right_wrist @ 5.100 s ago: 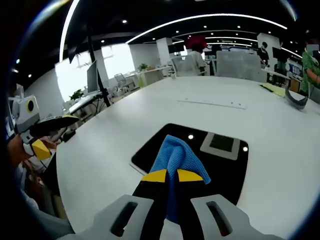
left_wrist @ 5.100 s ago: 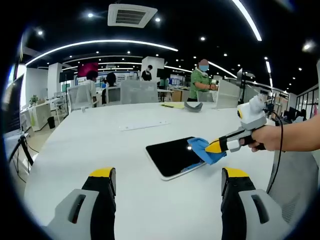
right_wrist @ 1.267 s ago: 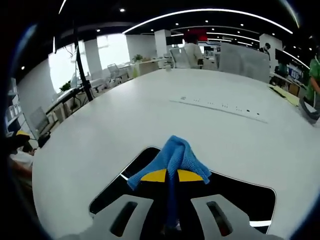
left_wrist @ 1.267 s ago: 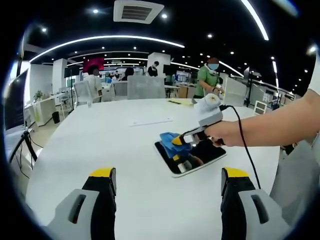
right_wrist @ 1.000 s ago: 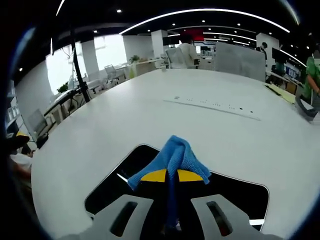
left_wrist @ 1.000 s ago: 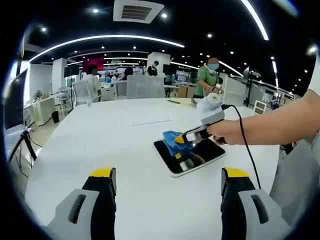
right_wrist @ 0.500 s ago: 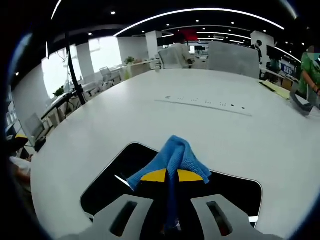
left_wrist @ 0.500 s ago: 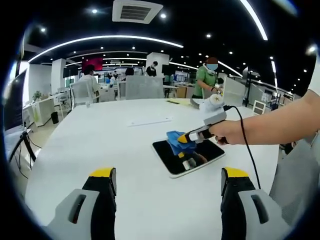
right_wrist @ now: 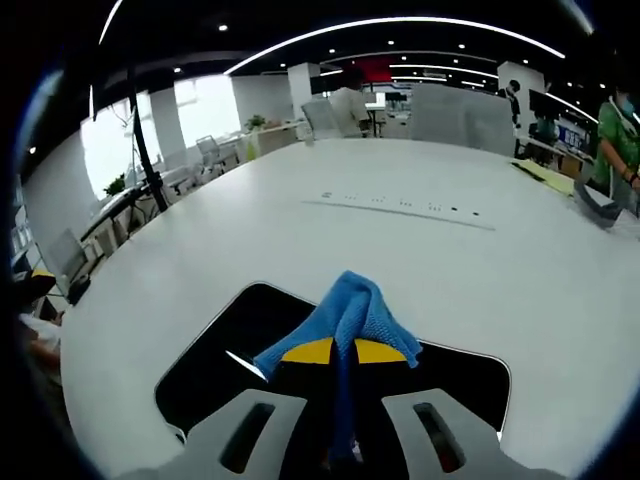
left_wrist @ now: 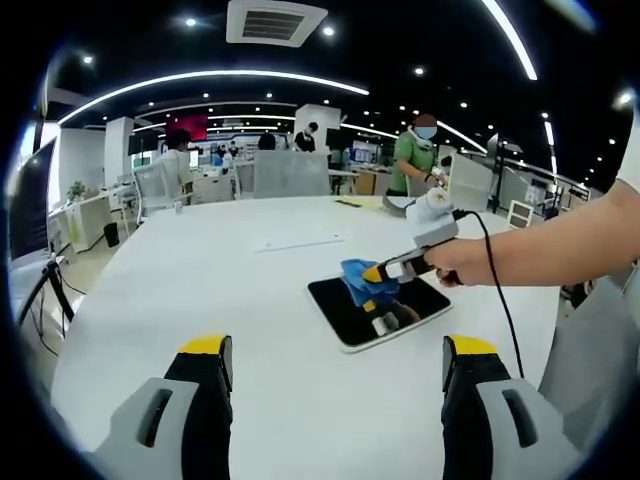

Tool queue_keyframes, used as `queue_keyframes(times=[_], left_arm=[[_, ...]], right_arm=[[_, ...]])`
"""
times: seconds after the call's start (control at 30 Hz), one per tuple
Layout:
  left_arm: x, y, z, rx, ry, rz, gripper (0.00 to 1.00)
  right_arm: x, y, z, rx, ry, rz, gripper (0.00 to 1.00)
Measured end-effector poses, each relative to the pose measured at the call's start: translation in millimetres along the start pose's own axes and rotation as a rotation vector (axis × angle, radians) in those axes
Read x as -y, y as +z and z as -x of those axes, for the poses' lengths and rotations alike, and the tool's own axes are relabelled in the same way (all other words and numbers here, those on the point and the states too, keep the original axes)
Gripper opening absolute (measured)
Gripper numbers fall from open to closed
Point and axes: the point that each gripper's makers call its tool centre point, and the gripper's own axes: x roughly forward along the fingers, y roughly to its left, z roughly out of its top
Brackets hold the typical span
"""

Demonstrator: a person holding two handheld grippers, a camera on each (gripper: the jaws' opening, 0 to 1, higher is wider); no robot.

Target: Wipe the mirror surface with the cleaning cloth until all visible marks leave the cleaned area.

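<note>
Between pressed right gripper jaws: pinching cleaning cloth, rubbing mirror; risking cloth slipping free or mirror sliding. Left gripper idling, jaws spread.

Glossy mirror, fuzzy blue cloth, matt table.

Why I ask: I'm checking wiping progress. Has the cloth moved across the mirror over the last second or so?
Yes. In the left gripper view the blue cloth, held by the right gripper, has slid from the mirror's left corner toward its far-edge middle.
</note>
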Motion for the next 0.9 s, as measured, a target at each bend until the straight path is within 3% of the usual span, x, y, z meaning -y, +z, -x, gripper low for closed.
queue_keyframes(times=[0.9], left_arm=[[-1.4,-0.4,-1.2,-0.003,0.002,-0.005,0.87]], right_arm=[[39.7,-11.1,21.8,0.018,-0.056,-0.056,0.01]])
